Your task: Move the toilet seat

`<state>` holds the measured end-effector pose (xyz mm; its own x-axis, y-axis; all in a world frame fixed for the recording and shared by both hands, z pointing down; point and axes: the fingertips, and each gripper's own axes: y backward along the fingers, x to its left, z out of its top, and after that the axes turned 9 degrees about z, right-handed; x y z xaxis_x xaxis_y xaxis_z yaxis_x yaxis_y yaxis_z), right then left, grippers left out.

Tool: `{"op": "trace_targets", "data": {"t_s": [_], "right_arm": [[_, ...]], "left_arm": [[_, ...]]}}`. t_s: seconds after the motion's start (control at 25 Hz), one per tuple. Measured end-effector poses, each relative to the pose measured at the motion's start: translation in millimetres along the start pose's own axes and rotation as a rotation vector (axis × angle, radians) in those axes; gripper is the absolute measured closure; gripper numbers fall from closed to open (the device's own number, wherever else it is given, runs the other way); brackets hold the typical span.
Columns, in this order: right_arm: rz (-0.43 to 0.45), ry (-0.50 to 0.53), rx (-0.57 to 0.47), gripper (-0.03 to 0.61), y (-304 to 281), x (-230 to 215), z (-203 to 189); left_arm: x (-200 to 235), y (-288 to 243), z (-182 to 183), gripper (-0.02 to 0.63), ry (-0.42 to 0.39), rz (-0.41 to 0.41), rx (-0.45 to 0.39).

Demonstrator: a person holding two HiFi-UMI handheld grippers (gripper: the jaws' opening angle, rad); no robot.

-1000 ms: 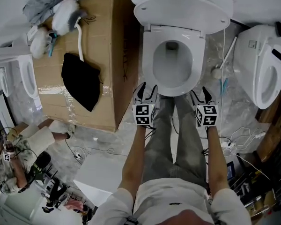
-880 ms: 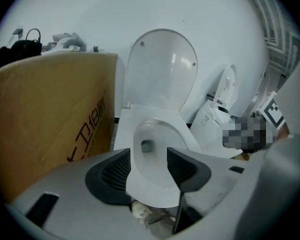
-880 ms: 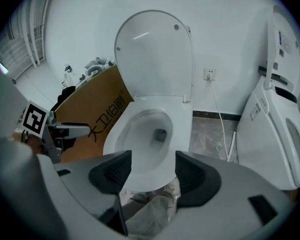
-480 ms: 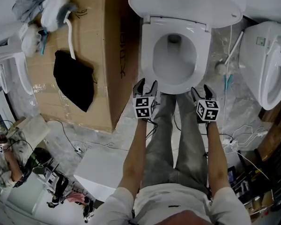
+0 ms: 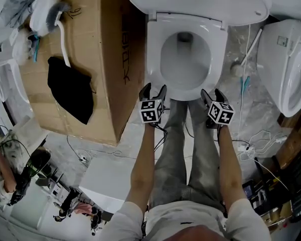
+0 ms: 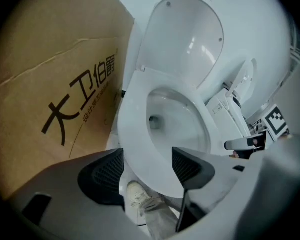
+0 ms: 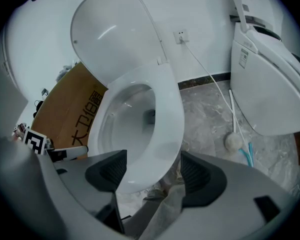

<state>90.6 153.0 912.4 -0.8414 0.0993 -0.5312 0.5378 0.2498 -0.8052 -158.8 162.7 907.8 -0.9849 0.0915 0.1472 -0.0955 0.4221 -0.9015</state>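
Note:
The white toilet stands with its lid [image 5: 198,4] raised and its seat [image 5: 154,59] lying flat on the bowl. My left gripper [image 5: 152,92] hovers at the front left of the seat rim and my right gripper [image 5: 210,95] at the front right. In the left gripper view the seat [image 6: 135,114] fills the space ahead, and its front edge shows between the left gripper's [image 6: 147,169] spread jaws, untouched. The right gripper [image 7: 152,173] frames the seat [image 7: 167,114] the same way. Both pairs of jaws have just been opening and press on nothing.
A large cardboard box [image 5: 90,59] with a black cloth [image 5: 70,89] on it stands left of the toilet. A second toilet [image 5: 291,59] and a toilet brush [image 5: 237,69] are on the right. Cables [image 5: 256,139] trail on the floor. The person's legs stand against the bowl's front.
Both grippers have come down closer to the seat's front rim and their jaws have spread wider. The seat and lid have not moved.

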Motion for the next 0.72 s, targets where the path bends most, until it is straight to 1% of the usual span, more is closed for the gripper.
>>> {"op": "trace_targets", "data": {"t_s": [0.12, 0.24, 0.48, 0.64, 0.72], "right_arm": [[0.003, -0.034, 0.002, 0.252, -9.6, -2.8, -6.3], [-0.003, -0.038, 0.022, 0.25, -19.4, -3.9, -13.6], [-0.009, -0.062, 0.039, 0.25, -34.4, -6.2, -24.6], [-0.005, -0.069, 0.074, 0.252, -37.1, -7.8, -27.9], [-0.008, -0.068, 0.073, 0.252, -36.6, -7.9, -28.2]], "left_arm": [[-3.6, -5.1, -7.5, 0.322, 0.025, -0.023, 0.017], [-5.1, -11.3, -14.1, 0.307, 0.027, -0.027, 0.026], [-4.5, -24.3, -27.5, 0.301, 0.055, -0.038, 0.076], [-4.9, -27.5, -28.3, 0.301, 0.047, -0.025, 0.108], [-4.0, -27.0, -28.5, 0.302, 0.054, -0.011, 0.114]]}}
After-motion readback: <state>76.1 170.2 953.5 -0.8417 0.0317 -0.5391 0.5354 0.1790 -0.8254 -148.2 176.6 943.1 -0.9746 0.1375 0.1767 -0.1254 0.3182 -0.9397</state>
